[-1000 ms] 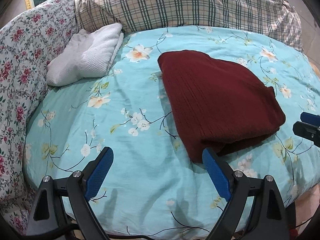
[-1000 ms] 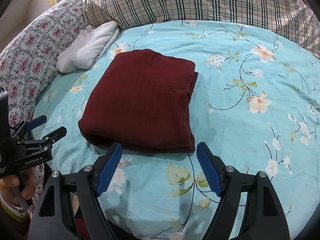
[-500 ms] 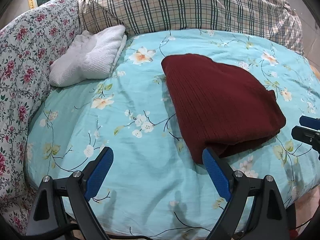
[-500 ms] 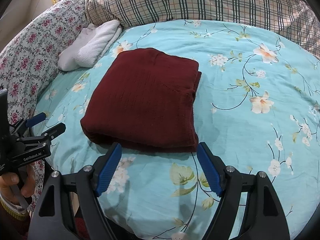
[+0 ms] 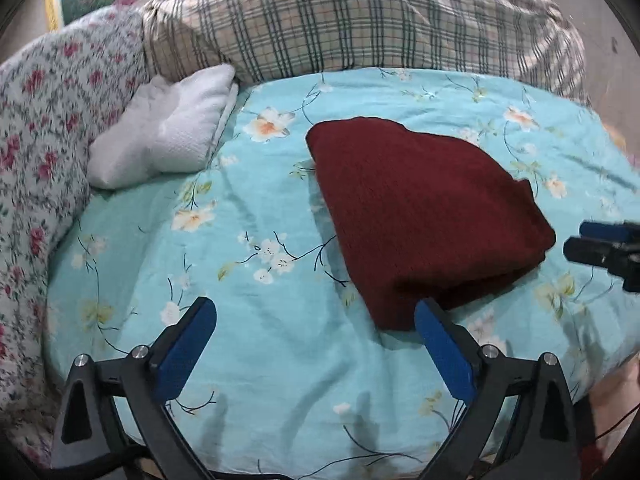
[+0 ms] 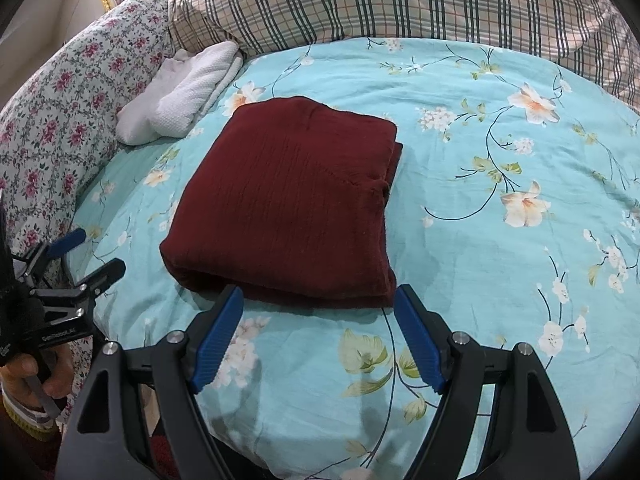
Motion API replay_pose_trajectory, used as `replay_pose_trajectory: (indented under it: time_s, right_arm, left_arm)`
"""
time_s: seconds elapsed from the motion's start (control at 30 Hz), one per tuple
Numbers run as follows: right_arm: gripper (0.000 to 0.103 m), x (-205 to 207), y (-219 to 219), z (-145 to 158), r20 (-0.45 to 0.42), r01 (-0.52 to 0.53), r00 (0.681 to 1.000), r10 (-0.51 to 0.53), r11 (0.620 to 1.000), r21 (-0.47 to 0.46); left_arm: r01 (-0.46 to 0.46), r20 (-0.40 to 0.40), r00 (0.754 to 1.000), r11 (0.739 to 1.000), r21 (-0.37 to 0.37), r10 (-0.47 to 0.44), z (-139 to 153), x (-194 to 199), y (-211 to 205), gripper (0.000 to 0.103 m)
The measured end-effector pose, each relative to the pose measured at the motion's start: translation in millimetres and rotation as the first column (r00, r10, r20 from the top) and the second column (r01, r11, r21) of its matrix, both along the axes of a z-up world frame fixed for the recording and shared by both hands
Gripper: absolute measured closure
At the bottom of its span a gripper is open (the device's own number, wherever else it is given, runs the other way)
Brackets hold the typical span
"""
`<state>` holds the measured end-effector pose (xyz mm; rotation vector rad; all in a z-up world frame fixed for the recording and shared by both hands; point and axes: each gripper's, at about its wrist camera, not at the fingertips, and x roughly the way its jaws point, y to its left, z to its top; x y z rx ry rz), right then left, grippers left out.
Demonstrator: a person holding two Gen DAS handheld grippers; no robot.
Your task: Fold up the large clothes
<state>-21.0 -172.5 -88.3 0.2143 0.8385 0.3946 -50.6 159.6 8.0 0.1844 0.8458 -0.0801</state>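
A dark red garment (image 5: 420,216) lies folded into a thick rectangle on the turquoise flowered bedsheet (image 5: 240,240). My left gripper (image 5: 314,308) hovers over the sheet at the garment's near left corner. Its jaws are opening, with only bare sheet between the blue pads. In the right wrist view the same garment (image 6: 296,200) lies just beyond my right gripper (image 6: 319,292), which is open and apart from the near folded edge. The left gripper (image 6: 80,256) also shows at that view's left edge, and the right gripper (image 5: 592,240) shows at the left view's right edge.
A folded white towel (image 5: 168,136) rests at the back left against a pink-flowered quilt (image 5: 40,120). A plaid pillow (image 5: 340,20) runs along the back. A person's hand (image 6: 36,376) holds the left gripper's handle. The sheet (image 6: 500,160) stretches right of the garment.
My left gripper's pads have spread slightly wider. The garment and the right gripper have stayed put.
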Motion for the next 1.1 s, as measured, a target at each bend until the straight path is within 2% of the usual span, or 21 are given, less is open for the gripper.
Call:
replay_pose_trajectory:
  time_s: [0.1, 0.27, 0.4, 0.5, 0.57, 0.73, 0.97, 1.03, 1.1]
  right_arm:
    - [0.025, 7.4, -3.7, -3.0, -0.010, 0.012, 1.000, -0.011, 1.000, 0.011]
    - [0.025, 18.0, -6.7, -5.4, -0.031, 0.006, 1.000, -0.005, 0.999, 0.033]
    - [0.025, 19.1, -4.2, -2.3, -0.032, -0.028, 0.999, 0.029, 0.999, 0.038]
    - [0.021, 15.7, -2.5, 2.1, -0.009, -0.050, 0.999, 0.050, 0.998, 0.029]
    - [0.021, 15.1, -2.6, 2.3, -0.007, -0.059, 0.998, 0.060, 0.998, 0.022]
    - [0.021, 15.0, -4.1, -2.1, -0.024, -0.059, 0.998, 0.060, 0.998, 0.031]
    - [0.021, 13.5, -6.5, 0.9, -0.017, -0.051, 0.998, 0.052, 0.998, 0.042]
    - [0.021, 12.4, -6.4, 3.2, -0.011, -0.049, 0.999, 0.050, 0.998, 0.043]
    - [0.021, 12.3, -6.1, 5.1, -0.006, -0.053, 0.999, 0.053, 0.998, 0.043]
  left_arm:
    - [-0.025, -0.014, 1.000, 1.000, -0.014, 0.025, -0.2, 9.5, 5.7, 0.003]
    - [-0.045, 0.011, 0.999, 0.999, 0.008, 0.045, 6.2, 16.5, 5.7, 0.002]
    - [-0.018, -0.025, 1.000, 1.000, 0.003, 0.019, 8.5, 25.1, 1.4, 0.001]
    - [0.025, -0.005, 1.000, 0.999, -0.033, -0.025, 10.1, 18.8, -2.4, 0.001]
    - [0.023, 0.005, 1.000, 0.999, -0.043, -0.023, 9.5, 14.9, -5.9, 0.001]
    - [0.044, -0.059, 0.997, 0.977, -0.206, -0.057, 9.1, 20.4, 0.8, 0.001]
    - [0.018, -0.050, 0.998, 0.976, -0.215, -0.029, 13.0, 17.8, 3.0, 0.001]
    - [-0.010, -0.060, 0.998, 0.964, -0.265, -0.006, 10.3, 17.1, 8.9, 0.001]
    - [-0.012, -0.037, 0.999, 0.944, -0.329, 0.000, 11.2, 12.1, 15.4, 0.001]
